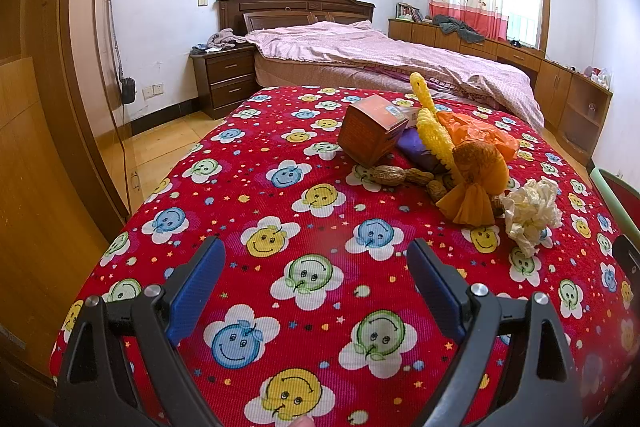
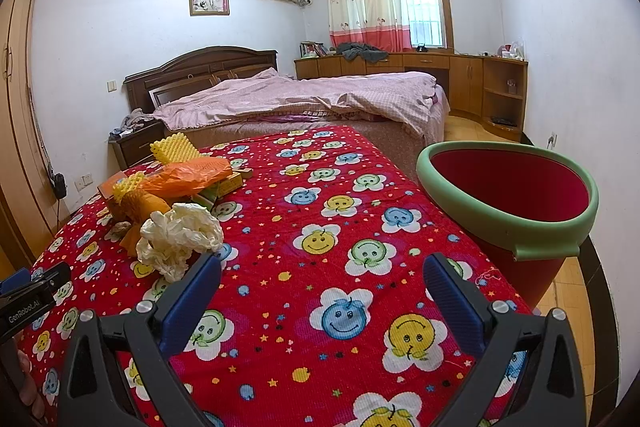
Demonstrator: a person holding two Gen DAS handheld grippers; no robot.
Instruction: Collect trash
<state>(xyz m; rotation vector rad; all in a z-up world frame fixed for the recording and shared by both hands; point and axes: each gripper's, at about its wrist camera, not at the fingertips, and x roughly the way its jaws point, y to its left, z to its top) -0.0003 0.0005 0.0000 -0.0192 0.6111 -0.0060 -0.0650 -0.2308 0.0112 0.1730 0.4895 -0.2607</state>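
The trash lies in one loose heap on the red smiley cloth (image 1: 280, 211); nearest to us is the crumpled white tissue (image 2: 178, 237), and behind it we see the orange wrapper (image 1: 476, 171), some peanut shells (image 1: 400, 175), a small brown carton (image 1: 370, 131), yellow foam pieces (image 1: 434, 137) and an orange plastic bag (image 2: 188, 179). In the right wrist view the tissue sits just beside the left finger of the right gripper (image 2: 322, 289); the red bin with the green rim (image 2: 508, 223) stands at the right edge of the cloth, well apart from the heap.

Both tools carry nothing; the right gripper has its fingers spread wide, and the left gripper (image 1: 316, 281) is equally wide open over bare cloth, near the heap but not touching it.

We judge that collecting has not yet begun, since the part of the bin's inside that we see is empty. To do it well, we take the tissue first with the right gripper, because it is closest and soft; we close on its middle, not on a loose fold, so it does not tear away; then we carry it over the rim before releasing. The peanut shells are small and may slip; we leave them for later and pinch them one by one.
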